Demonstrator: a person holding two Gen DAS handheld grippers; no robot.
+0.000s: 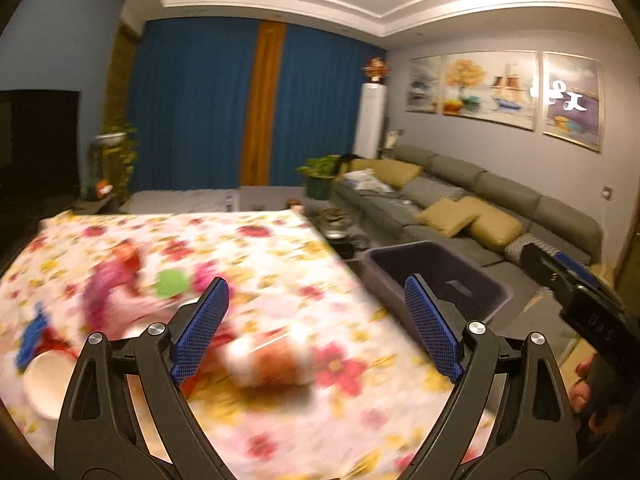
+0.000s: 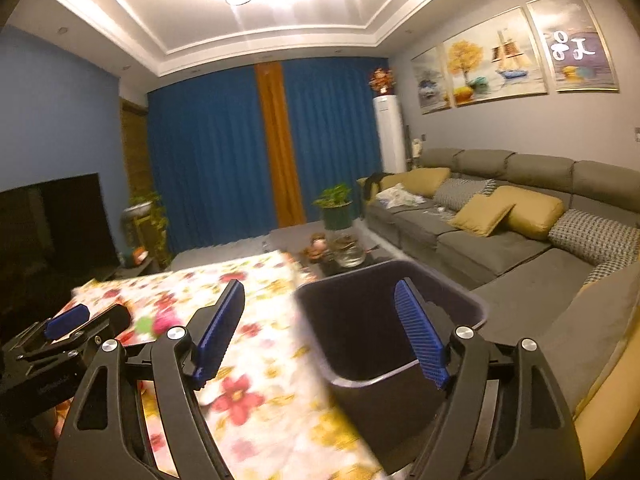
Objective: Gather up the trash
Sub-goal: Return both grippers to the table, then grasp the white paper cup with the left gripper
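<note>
Both the left gripper [image 1: 316,324] and right gripper [image 2: 320,330] are wide open with nothing in them, bin [image 2: 360,320] sits off the tabletop [image 1: 280,248] edge around 2 o'clock, and plenty of trash [image 1: 272,368] looks uncollected.

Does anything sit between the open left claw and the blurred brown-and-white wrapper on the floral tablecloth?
Nothing visible: the left claw is open and empty, with the brown-and-white wrapper just ahead on the floral tablecloth.

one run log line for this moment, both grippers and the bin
left gripper: open, empty, over floral table | right gripper: open, empty | bin: beside table
</note>
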